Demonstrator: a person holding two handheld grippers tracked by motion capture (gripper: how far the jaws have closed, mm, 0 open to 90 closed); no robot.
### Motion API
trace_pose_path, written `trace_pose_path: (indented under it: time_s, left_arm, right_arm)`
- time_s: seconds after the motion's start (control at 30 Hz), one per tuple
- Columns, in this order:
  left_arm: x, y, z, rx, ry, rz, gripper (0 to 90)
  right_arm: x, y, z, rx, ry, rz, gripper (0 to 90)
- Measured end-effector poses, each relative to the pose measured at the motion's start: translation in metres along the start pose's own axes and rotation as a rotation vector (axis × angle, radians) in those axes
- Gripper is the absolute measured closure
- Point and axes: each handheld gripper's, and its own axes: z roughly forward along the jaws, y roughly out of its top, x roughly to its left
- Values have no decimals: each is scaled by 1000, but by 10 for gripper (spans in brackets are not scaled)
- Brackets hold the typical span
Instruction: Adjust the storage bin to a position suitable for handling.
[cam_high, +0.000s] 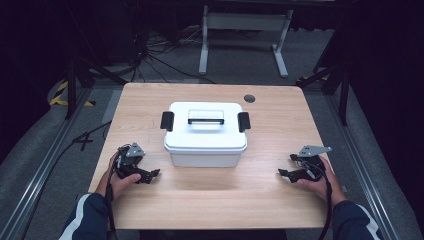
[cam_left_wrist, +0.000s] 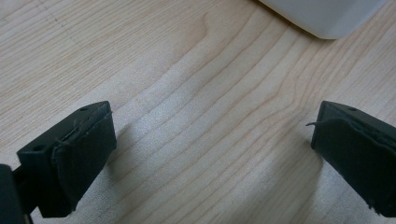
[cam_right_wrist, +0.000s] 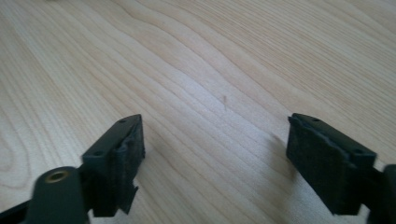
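Left gripper (cam_high: 148, 175) sits low on the wooden table (cam_high: 215, 200), jaws spread wide with nothing between them, tips aimed in toward the white lidded box (cam_high: 205, 134), just off its near-left corner. In the left gripper view those jaws frame bare woodgrain, and a rounded corner of the box (cam_left_wrist: 327, 16) peeks in at the top edge. Right gripper (cam_high: 288, 173) mirrors it off the box's near-right corner, a bit farther out, jaws likewise parted and empty over plain wood in the right gripper view. The box itself stands mid-table between the two, lid on, black latches (cam_high: 167, 121) at both ends, a handle (cam_high: 205, 120) lying flat on top. A round grommet hole (cam_high: 249, 98) lies beyond the box's far-right corner.
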Motion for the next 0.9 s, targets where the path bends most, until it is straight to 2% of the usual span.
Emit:
trace_pose_path:
  time_s: [0.1,0.17,0.23,0.27,0.33,0.4,0.47,0.53,0.7,0.87,0.9]
  left_arm:
    - [0,0,0,-2,2,4,4]
    - [0,0,0,0,-1,0,4]
    - [0,0,0,-2,3,3,4]
    - [0,0,0,-2,3,3,4]
    - [0,0,0,1,5,3,4]
    - [0,0,0,1,6,4,4]
    - [0,0,0,1,6,4,5]
    - [0,0,0,1,6,3,5]
    - [0,0,-1,2,7,3,5]
    - [-1,0,-1,0,9,-3,5]
    - [-1,0,-1,0,9,-3,5]
  right_arm:
    - [2,4,-2,9,12,-28,273]
    - [5,11,-8,-24,48,-54,284]
    - [9,20,-13,-36,50,-86,305]
    - [9,20,-13,-36,50,-86,305]
    - [16,35,-20,-60,68,-127,321]
    - [18,40,-22,-59,72,-144,323]
    - [21,55,-28,-63,68,-186,334]
    - [22,61,-31,-62,64,-199,333]
    - [27,98,-49,-82,57,-268,347]
    - [30,132,-62,-119,59,-310,369]
    - [30,132,-62,-119,59,-310,369]
